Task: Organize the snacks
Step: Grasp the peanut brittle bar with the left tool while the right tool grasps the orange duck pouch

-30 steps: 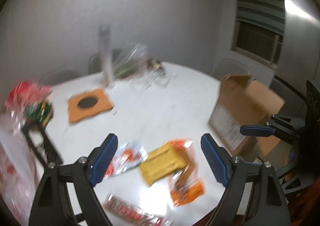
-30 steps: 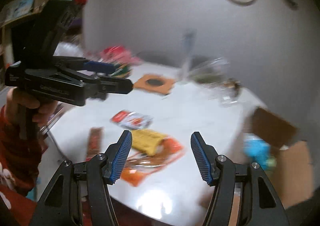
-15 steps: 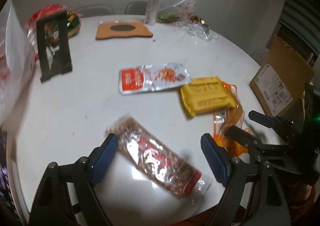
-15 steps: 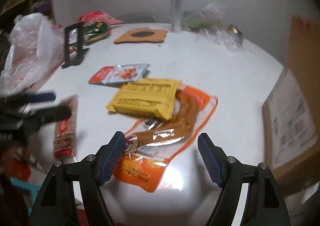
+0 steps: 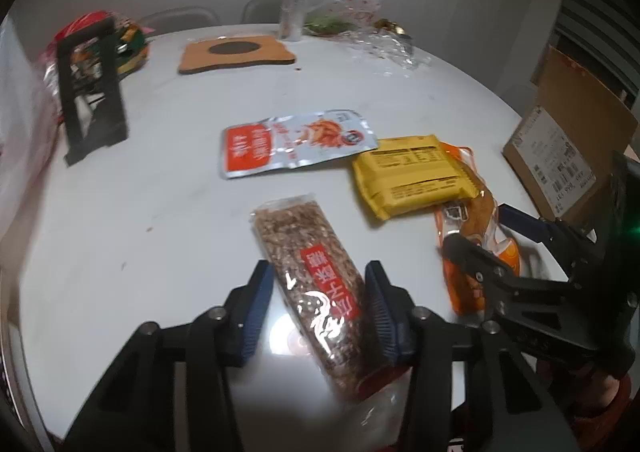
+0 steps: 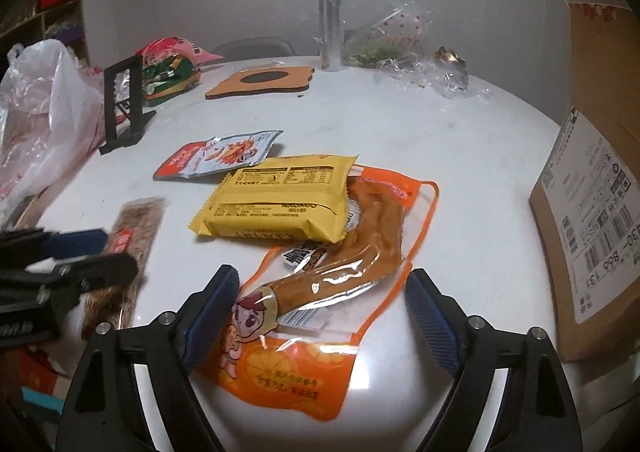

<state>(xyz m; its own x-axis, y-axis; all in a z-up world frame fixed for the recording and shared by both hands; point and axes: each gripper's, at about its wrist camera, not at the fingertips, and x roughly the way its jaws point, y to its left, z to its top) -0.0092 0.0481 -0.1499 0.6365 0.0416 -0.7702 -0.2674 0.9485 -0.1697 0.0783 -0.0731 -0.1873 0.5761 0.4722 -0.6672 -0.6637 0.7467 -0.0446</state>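
Left wrist view: left gripper (image 5: 318,302), jaws closing on the brown grain bar (image 5: 310,272) between its pads, at the near edge of the white table (image 5: 160,180); silver pouch (image 5: 296,142) and yellow packet (image 5: 412,176) lie beyond.
Right wrist view: right gripper (image 6: 322,318) wide open, holding nothing, straddling the orange pouch (image 6: 320,292), which the yellow packet partly overlaps; cardboard box (image 6: 592,188) at right

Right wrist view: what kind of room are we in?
Probably a home dining area: a round white table with a grey chair back behind it, loose snack packets such as the yellow foil packet, and an open brown cardboard box at the edge.
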